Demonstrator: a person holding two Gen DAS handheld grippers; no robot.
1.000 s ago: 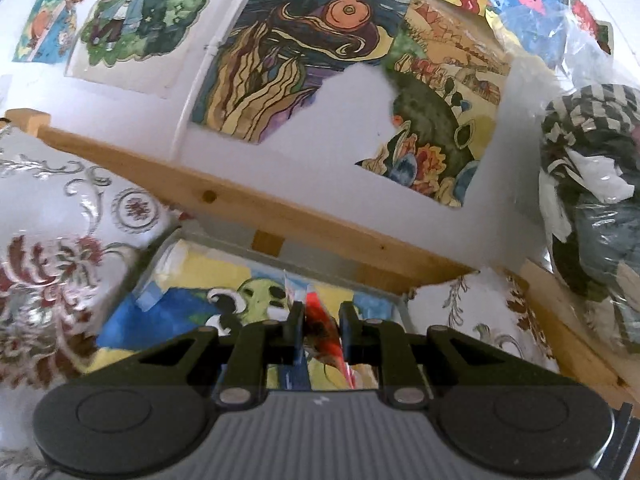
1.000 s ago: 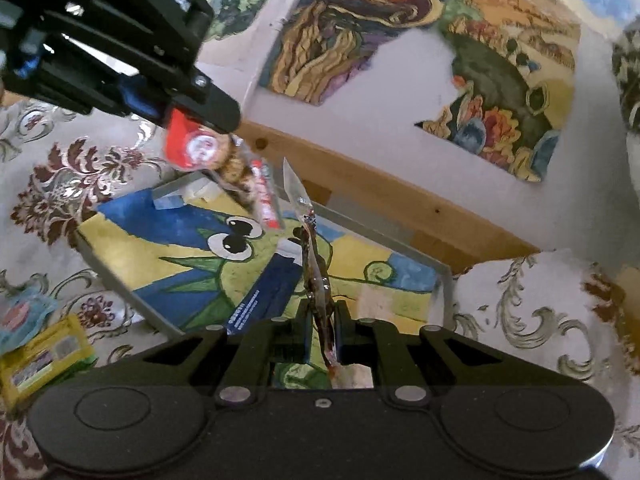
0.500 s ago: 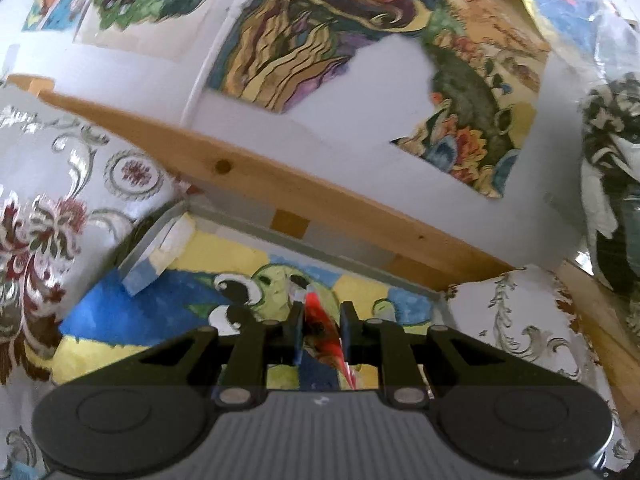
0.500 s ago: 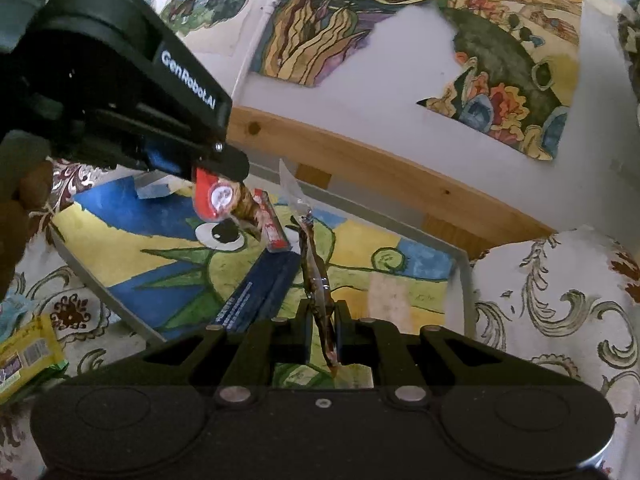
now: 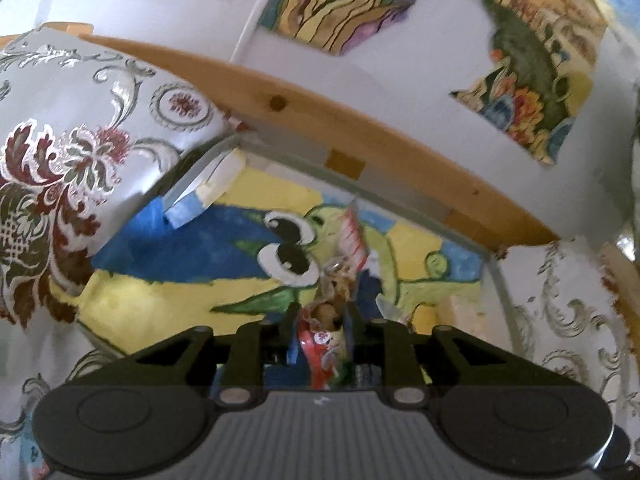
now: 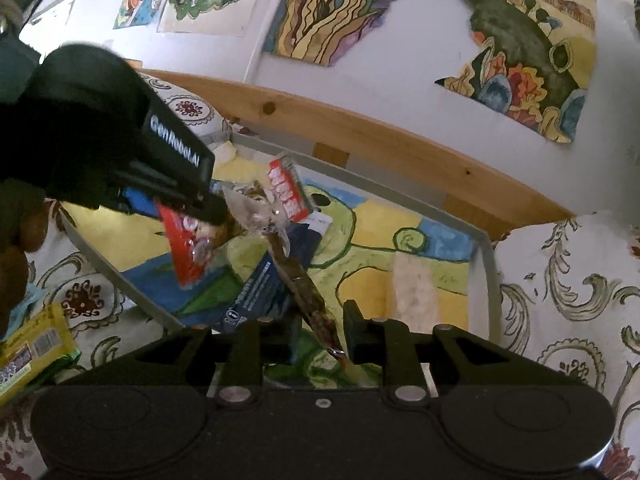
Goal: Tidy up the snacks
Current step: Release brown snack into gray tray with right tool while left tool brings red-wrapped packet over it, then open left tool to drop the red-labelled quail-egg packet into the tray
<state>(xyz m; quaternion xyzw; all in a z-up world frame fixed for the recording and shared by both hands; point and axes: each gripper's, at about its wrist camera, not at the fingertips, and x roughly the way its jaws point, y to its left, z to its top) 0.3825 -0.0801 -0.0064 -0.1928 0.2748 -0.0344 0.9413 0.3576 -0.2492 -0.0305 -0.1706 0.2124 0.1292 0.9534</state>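
A grey-rimmed tray [image 6: 486, 264] lined with a painted green creature lies on the patterned tablecloth, also in the left wrist view as the tray [image 5: 494, 276]. My left gripper [image 5: 322, 312] is shut on a red and clear snack packet [image 5: 324, 344] low over the tray. From the right wrist view, the left gripper [image 6: 212, 210] hangs over the tray's left part with the red packet [image 6: 184, 248] under it. My right gripper [image 6: 322, 316] stands open over the tray's near side. A thin brown snack packet [image 6: 300, 280] leans tilted between its fingers.
A dark blue packet [image 6: 264, 288] lies flat in the tray. A yellow packet [image 6: 28, 352] rests on the cloth left of the tray. A wooden rail [image 6: 360, 132] and a wall with paintings rise behind. A person's hand [image 6: 12, 256] holds the left gripper.
Both grippers came down and forward over the tray. The right gripper's fingers spread and its thin packet tipped over to the left. The red packet turned in the left gripper.
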